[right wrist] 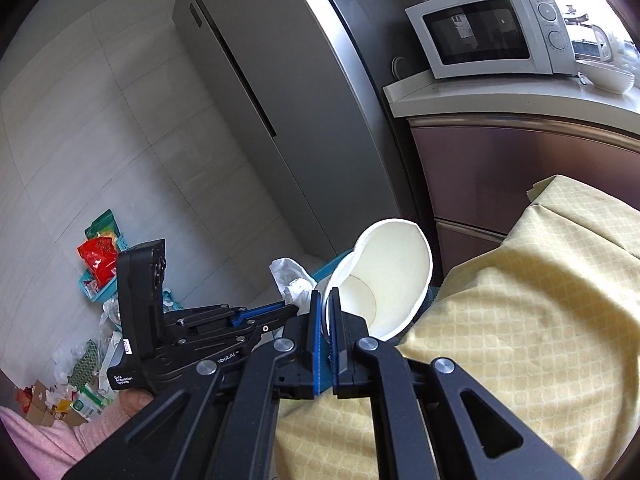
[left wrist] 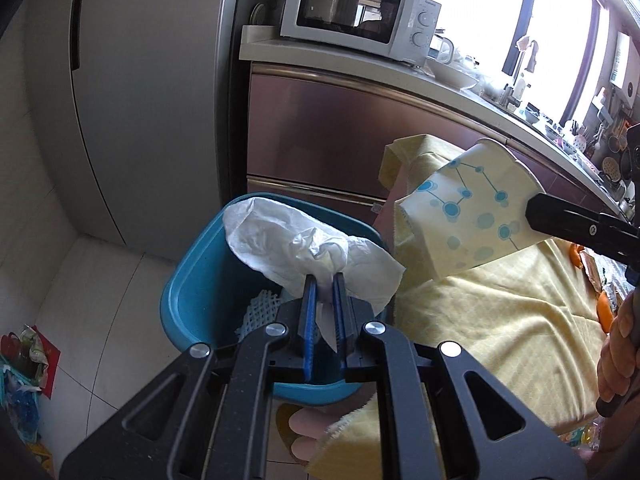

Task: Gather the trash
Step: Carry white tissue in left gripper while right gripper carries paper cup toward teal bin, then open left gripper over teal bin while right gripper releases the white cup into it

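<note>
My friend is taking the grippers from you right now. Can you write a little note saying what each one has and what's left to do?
Left gripper: shut on a crumpled white tissue, above the blue bin.
Right gripper: shut on the rim of a squashed paper cup, beside the bin, over the yellow cloth.
Done: both pieces picked up; white netting already in the bin.
Left: drop the tissue, then the cup, into the bin.

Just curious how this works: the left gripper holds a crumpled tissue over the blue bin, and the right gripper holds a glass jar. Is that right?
Not quite. The right gripper is shut on a paper cup, not a glass jar; the right wrist view shows its white inside, the left wrist view its dotted outside. The rest holds: the left gripper pinches a crumpled tissue over the blue bin.
</note>
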Demonstrator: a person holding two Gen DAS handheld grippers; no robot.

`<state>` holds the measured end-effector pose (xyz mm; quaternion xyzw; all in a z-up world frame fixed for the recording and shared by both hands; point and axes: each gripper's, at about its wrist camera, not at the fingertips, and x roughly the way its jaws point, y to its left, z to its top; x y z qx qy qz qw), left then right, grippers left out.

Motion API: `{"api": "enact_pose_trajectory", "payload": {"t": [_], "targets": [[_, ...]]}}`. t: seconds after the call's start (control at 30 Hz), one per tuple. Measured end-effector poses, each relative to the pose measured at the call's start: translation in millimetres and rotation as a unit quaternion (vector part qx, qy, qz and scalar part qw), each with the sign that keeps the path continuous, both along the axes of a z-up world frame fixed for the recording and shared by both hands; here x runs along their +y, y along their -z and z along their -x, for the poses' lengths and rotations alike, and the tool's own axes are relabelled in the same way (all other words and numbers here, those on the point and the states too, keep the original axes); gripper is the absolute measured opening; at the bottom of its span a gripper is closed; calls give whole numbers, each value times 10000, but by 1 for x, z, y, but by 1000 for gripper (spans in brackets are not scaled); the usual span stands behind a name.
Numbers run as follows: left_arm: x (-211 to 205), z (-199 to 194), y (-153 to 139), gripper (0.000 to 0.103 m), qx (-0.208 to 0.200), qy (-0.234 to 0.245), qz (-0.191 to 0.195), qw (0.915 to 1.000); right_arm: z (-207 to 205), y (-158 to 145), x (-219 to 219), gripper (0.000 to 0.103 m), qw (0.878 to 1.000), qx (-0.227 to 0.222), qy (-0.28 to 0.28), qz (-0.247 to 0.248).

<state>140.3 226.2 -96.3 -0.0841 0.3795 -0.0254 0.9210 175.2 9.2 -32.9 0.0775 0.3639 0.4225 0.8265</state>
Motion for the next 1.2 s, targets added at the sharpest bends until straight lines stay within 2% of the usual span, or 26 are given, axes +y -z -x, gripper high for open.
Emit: {"api": "enact_pose_trajectory", "payload": {"t": [0.47, 0.57, 0.73, 0.8, 1.0, 1.2], "targets": [[22, -31, 38, 11, 441, -254, -33, 9987, -12, 32, 44, 3, 9979, 239, -306, 527], [26, -39, 48, 15, 519, -296, 50, 9982, -16, 42, 52, 3, 9969, 350, -327, 618], [32, -51, 65, 15, 692, -443, 189, 9964, -21, 57, 62, 8, 9953, 551, -277, 742], [34, -51, 68, 16, 679, -505, 229, 9961, -22, 60, 62, 14, 9950, 646, -247, 720], [29, -43, 59, 18, 494, -599, 167, 9968, -18, 59, 53, 14, 9958, 638, -188, 625], [11, -25, 33, 29, 103, -334, 140, 9993, -4, 44, 22, 17, 9980, 464, -48, 422]]}}
